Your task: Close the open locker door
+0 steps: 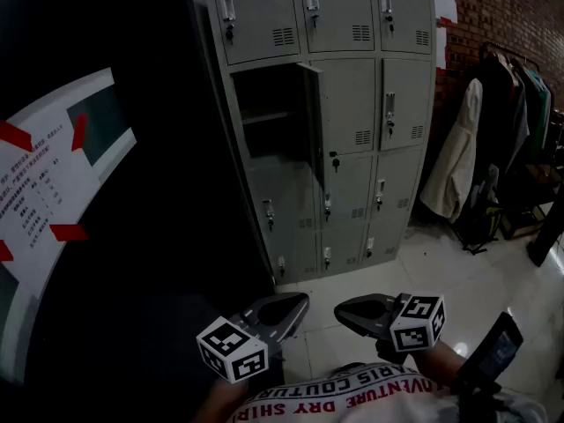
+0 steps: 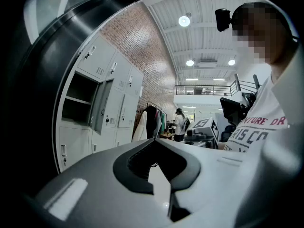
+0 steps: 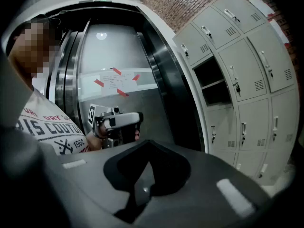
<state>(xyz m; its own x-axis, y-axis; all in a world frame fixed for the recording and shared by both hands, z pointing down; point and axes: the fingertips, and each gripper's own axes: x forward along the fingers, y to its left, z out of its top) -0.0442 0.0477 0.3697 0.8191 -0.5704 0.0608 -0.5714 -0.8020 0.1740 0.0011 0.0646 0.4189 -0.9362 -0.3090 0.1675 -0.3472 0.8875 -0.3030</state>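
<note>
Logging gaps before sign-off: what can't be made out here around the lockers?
Open locker interior: too dark in the head view to tell contents.
Open door: nearly edge-on in the head view; its front is hidden.
Wall notice: print too small and dim, head view.
Clothes rack: dim, cut by the head view's right edge.

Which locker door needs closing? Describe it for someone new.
Find the grey locker bank against the wall. In its left column, second visible row from the top, one door swings outward, seen edge-on. It alone exposes a dark compartment with a shelf; every neighbour is shut.
</note>
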